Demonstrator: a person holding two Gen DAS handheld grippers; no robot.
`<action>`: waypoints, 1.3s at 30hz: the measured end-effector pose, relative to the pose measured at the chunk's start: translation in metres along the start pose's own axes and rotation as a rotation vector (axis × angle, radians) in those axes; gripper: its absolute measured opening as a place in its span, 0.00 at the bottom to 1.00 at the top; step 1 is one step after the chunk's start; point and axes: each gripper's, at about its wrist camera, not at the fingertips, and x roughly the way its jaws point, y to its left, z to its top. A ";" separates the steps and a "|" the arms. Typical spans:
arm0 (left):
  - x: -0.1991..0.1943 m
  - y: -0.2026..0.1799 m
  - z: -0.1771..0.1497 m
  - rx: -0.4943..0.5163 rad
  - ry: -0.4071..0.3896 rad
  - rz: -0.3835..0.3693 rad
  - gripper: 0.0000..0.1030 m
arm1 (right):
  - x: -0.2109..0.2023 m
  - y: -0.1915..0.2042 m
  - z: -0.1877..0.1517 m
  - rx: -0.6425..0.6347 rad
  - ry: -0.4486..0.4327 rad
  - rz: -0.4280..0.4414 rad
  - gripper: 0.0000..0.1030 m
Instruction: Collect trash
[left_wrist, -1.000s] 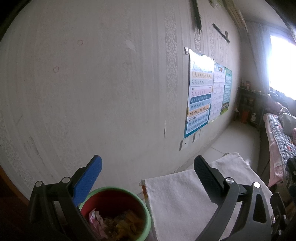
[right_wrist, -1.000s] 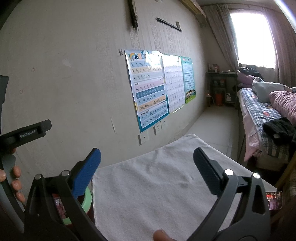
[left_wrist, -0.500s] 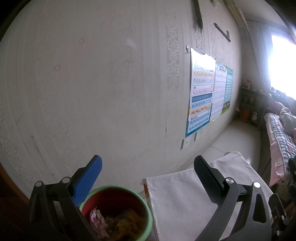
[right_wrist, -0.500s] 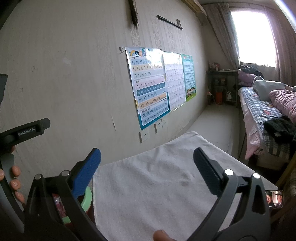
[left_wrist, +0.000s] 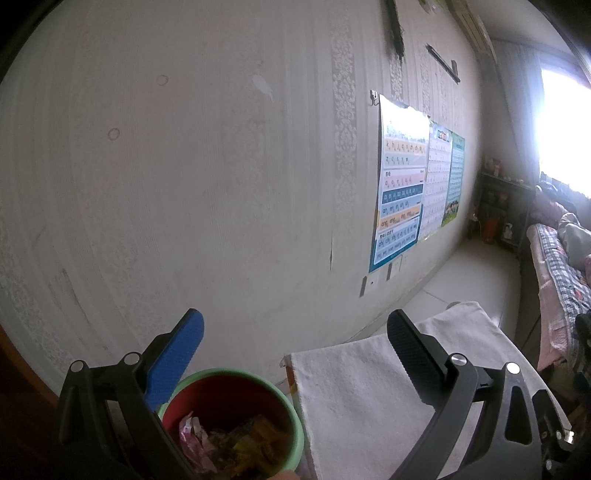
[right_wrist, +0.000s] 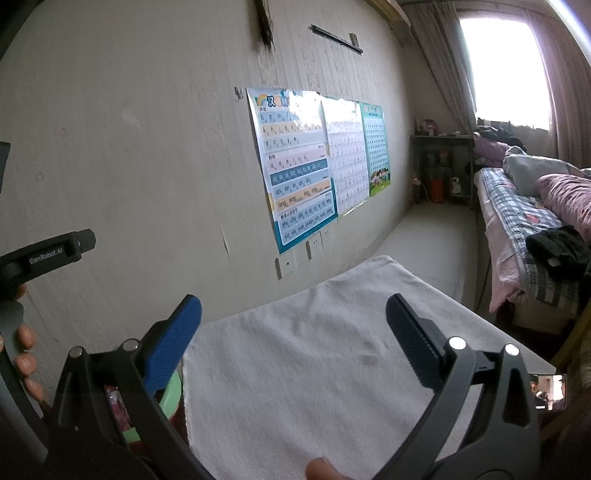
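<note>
**Trash sat in the bin, both hand-held grippers spread and empty**

Trash (left_wrist: 236, 443) was piled up inside a red bin with a green rim (left_wrist: 295, 417), looked like crumpled wrappers, some pink and some yellowish. Couldn't tell what exactly they were. The bin stood at the left edge of the worktop, just beside a white towel (left_wrist: 362, 391) that covered most of the surface.

The left hand-held gripper (left_wrist: 291, 350) hung above the bin and the towel's near corner, its fingers spread wide apart with nothing between them. The blue pad (left_wrist: 177, 358) was over the bin's left rim, and the black pad (left_wrist: 410, 350) was over the towel.

From the right wrist view, the right hand-held gripper (right_wrist: 291, 332) was spread wide too, holding nothing, and it hovered over the towel (right_wrist: 295, 369). The bin (right_wrist: 170, 391) peeked out behind its blue finger at the lower left, mostly hidden. The person's left hand (right_wrist: 26, 362) showed at the far left, wrapped around the other gripper's handle. A fingertip poked in at the bottom edge.

A phone (right_wrist: 548, 391) with its screen lit lay off the towel's right side. On the wall behind were 3 learning charts (right_wrist: 295, 166) hung side by side. Further back there was a bed (right_wrist: 524, 229) with a plaid cover and bundled bedding, and a bright window (right_wrist: 502, 66).
</note>
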 end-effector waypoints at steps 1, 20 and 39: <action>0.000 0.000 0.000 -0.001 0.000 0.000 0.92 | 0.000 0.000 0.000 0.000 0.000 0.000 0.96; -0.001 0.000 -0.003 0.000 -0.003 0.002 0.92 | 0.003 0.000 -0.007 0.001 0.014 -0.001 0.96; 0.001 -0.001 -0.008 0.007 0.012 -0.013 0.92 | 0.006 0.000 -0.010 0.001 0.023 -0.001 0.96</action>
